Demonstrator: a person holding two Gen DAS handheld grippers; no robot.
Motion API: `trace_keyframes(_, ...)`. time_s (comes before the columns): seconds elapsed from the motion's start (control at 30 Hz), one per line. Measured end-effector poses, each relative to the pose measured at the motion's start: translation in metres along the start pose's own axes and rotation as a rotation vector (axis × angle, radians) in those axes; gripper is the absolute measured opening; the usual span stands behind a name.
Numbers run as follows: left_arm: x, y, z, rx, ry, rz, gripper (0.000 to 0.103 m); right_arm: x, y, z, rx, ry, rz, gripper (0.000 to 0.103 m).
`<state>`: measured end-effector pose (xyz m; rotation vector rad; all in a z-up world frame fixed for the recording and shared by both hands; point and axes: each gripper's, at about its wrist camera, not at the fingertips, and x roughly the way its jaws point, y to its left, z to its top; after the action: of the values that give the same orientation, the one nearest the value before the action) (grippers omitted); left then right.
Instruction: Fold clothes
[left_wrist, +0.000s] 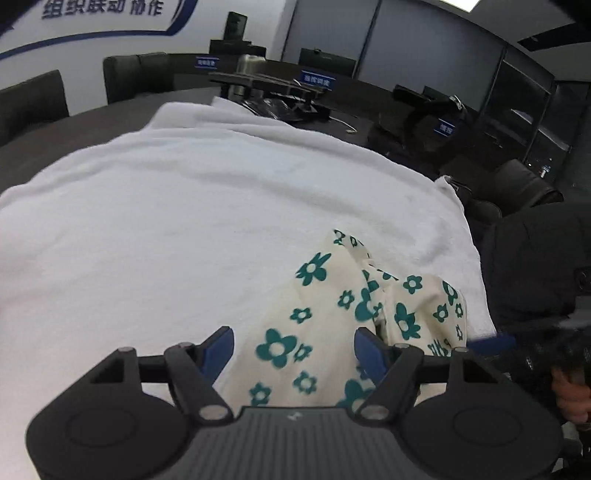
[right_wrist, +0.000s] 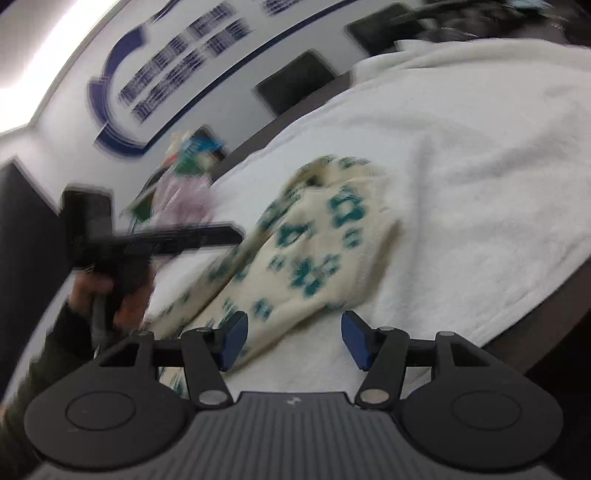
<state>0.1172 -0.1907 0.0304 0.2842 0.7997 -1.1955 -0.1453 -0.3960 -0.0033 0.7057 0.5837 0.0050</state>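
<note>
A cream garment with teal flowers (left_wrist: 325, 317) lies crumpled on a white towel (left_wrist: 184, 221) that covers the table. My left gripper (left_wrist: 293, 345) is open, its blue pads spread on either side of the garment's near edge, just above it. In the right wrist view the same garment (right_wrist: 310, 243) lies bunched on the towel (right_wrist: 461, 166), blurred by motion. My right gripper (right_wrist: 291, 336) is open and empty, with the garment's near edge between and just beyond its pads. The left gripper and the hand holding it (right_wrist: 110, 258) show at the left of that view.
A dark conference table (left_wrist: 92, 122) carries the towel. Black chairs (left_wrist: 136, 74), blue name signs (left_wrist: 316, 79), a metal flask (left_wrist: 251, 66) and cables stand beyond it. A pile of coloured clothes (right_wrist: 184, 177) lies at the far left in the right wrist view.
</note>
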Motion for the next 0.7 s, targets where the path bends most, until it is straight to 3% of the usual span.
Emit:
trace_keyframes(0.03, 0.006, -0.001, 0.002, -0.003, 0.010, 0.010, 0.062, 0.003, -0.003, 0.005, 0.042, -0.032, -0.021, 0.058)
trace_keyframes(0.07, 0.012, -0.003, 0.004, -0.005, 0.019, 0.022, 0.038, 0.010, -0.001, 0.008, 0.045, -0.046, -0.031, 0.058)
trace_keyframes(0.13, 0.019, -0.008, 0.005, 0.001, 0.023, 0.037, 0.008, 0.026, 0.003, 0.016, 0.030, -0.064, -0.046, 0.047)
trace_keyframes(0.2, 0.018, -0.013, 0.003, 0.023, -0.003, 0.051, 0.003, 0.045, 0.009, 0.025, -0.016, -0.052, -0.082, 0.012)
trace_keyframes(0.3, -0.002, -0.004, 0.001, -0.031, -0.093, 0.106, 0.002, 0.074, 0.029, 0.046, -0.133, -0.016, -0.076, 0.007)
trace_keyframes(0.47, -0.066, 0.018, 0.009, -0.152, -0.331, 0.333, 0.001, 0.095, 0.110, 0.091, -0.547, -0.075, 0.047, 0.006)
trace_keyframes(0.53, -0.084, 0.029, 0.019, -0.194, -0.393, 0.401, 0.001, 0.106, 0.136, 0.115, -0.643, -0.103, 0.066, 0.006)
trace_keyframes(0.63, -0.079, 0.052, 0.036, -0.276, -0.395, 0.585, 0.006, 0.145, 0.147, 0.156, -0.662, -0.081, 0.025, 0.006)
trace_keyframes(0.67, -0.077, 0.057, 0.035, -0.304, -0.371, 0.605, 0.018, 0.166, 0.144, 0.168, -0.640, -0.050, -0.014, 0.008)
trace_keyframes(0.7, -0.075, 0.059, 0.031, -0.330, -0.337, 0.605, 0.021, 0.186, 0.141, 0.180, -0.619, -0.019, -0.053, 0.015)
